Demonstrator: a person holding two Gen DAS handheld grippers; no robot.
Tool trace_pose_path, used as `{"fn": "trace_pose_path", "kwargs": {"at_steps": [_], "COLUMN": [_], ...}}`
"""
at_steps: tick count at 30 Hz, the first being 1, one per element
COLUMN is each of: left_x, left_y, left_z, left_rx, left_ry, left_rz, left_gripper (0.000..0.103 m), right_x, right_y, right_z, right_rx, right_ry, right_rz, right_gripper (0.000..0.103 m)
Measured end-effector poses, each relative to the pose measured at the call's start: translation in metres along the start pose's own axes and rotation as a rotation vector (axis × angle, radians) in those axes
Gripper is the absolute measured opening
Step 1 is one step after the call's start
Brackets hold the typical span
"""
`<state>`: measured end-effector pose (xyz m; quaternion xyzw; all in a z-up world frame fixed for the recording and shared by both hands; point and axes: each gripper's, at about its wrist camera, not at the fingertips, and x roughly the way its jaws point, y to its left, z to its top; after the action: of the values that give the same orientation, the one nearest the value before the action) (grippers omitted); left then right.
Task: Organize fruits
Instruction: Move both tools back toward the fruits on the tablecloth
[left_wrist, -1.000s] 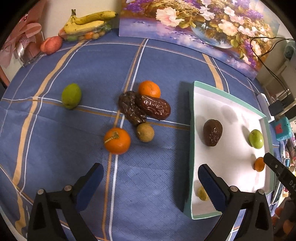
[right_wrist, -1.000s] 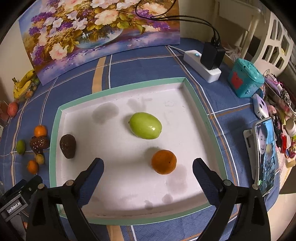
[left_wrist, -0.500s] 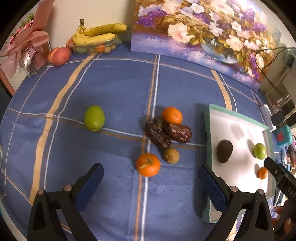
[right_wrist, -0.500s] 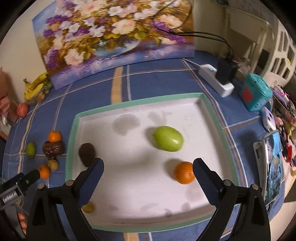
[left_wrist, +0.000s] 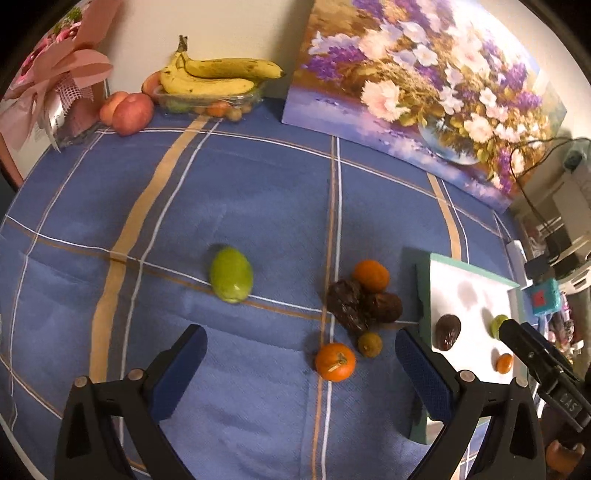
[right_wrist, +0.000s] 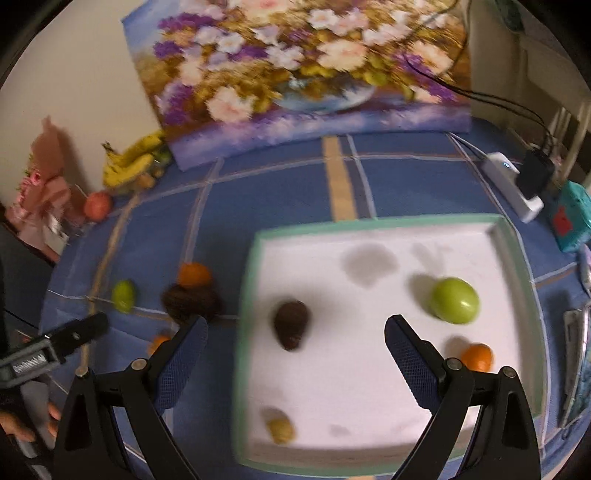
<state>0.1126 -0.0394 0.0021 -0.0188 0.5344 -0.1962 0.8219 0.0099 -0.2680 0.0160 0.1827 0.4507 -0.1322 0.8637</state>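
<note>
On the blue checked cloth lie a green fruit (left_wrist: 231, 274), two oranges (left_wrist: 335, 361) (left_wrist: 371, 275), two dark wrinkled fruits (left_wrist: 364, 305) and a small brown-green fruit (left_wrist: 369, 344). The white tray with a teal rim (right_wrist: 255, 280) holds a dark fruit (right_wrist: 291, 324), a green fruit (right_wrist: 454, 300), an orange (right_wrist: 477, 357) and a small yellowish fruit (right_wrist: 280, 429). My left gripper (left_wrist: 301, 363) is open and empty above the cloth, near the loose fruits. My right gripper (right_wrist: 295, 352) is open and empty above the tray's left part.
A flower painting (left_wrist: 424, 85) leans on the wall at the back. Bananas on a fruit pack (left_wrist: 218, 79), peaches (left_wrist: 127, 110) and a pink wrapped bouquet (left_wrist: 55, 85) stand at the back left. A power strip (right_wrist: 511, 184), a teal box (right_wrist: 570, 218) and a phone lie right of the tray.
Both grippers have pulled back and swung left. The left view now centres on the loose fruits with the tray at its right edge. Both stay open; no fruit has moved.
</note>
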Motion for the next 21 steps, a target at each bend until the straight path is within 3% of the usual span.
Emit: {"fn": "trace_pose_path", "kwargs": {"at_steps": [9, 21], "left_x": [-0.004, 0.015], "left_y": [0.037, 0.067], "left_z": [0.021, 0.041], "left_rx": [-0.064, -0.084], "left_ry": [0.005, 0.051], "left_rz": [-0.012, 0.005], "left_gripper": [0.102, 0.101], "right_x": [-0.004, 0.035], "right_y": [0.051, 0.093], "right_z": [0.021, 0.033], "right_rx": [-0.075, -0.144], "right_ry": [-0.022, 0.072], "right_rz": [0.042, 0.068], "right_gripper": [0.097, 0.096]}}
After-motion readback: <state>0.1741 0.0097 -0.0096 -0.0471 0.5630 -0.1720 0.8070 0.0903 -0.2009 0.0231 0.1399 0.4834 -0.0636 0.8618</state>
